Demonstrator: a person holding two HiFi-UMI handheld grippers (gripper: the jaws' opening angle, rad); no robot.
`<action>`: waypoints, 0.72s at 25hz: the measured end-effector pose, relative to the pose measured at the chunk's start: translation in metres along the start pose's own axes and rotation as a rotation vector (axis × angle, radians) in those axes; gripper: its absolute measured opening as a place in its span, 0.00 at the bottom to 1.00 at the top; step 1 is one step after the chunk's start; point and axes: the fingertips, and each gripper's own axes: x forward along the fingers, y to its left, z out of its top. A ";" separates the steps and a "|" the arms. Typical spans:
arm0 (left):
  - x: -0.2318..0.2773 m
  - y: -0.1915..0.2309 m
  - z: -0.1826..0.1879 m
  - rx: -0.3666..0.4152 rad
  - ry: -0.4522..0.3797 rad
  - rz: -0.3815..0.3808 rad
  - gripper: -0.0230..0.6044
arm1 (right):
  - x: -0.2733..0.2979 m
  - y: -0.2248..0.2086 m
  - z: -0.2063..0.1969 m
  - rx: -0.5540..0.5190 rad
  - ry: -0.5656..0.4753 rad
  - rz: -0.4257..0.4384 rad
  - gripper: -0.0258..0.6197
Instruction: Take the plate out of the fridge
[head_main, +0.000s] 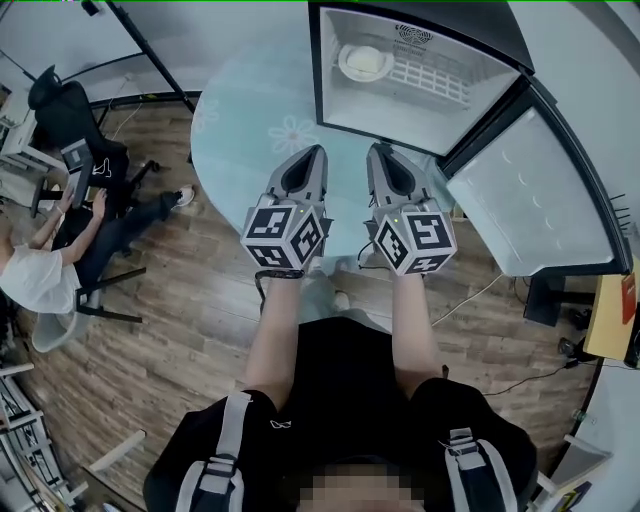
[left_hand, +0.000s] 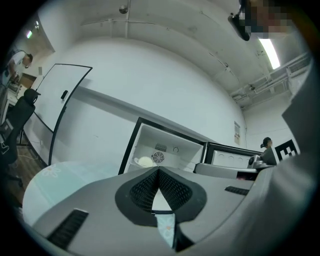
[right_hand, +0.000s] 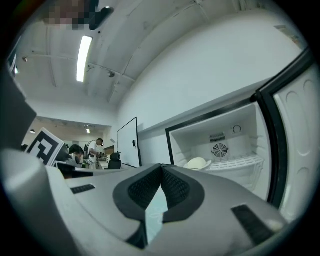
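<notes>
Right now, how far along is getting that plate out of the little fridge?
Done: the fridge door stands open. In hand: nothing yet; the left gripper and right gripper are side by side before the fridge, fingers shut and empty. To do: the plate sits on the wire shelf inside, so reaching in, gripping it and lifting it out all remain.

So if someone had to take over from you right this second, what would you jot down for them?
Grippers: left gripper and right gripper are both shut and empty, side by side above the table, pointing at the fridge.
Things: the plate sits on the wire shelf inside, with something pale and round on it.
Done: the fridge door stands open.
Left: open a gripper, reach in, grip the plate's rim, bring it out.
</notes>
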 end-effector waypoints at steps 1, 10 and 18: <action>0.006 0.003 0.001 -0.014 0.002 -0.007 0.04 | 0.006 -0.002 -0.001 0.028 0.002 0.009 0.04; 0.076 -0.001 0.031 -0.032 -0.035 -0.116 0.04 | 0.043 -0.041 0.035 0.133 -0.089 -0.008 0.04; 0.129 0.018 0.013 -0.086 0.015 -0.127 0.04 | 0.066 -0.074 0.014 0.167 -0.057 -0.066 0.13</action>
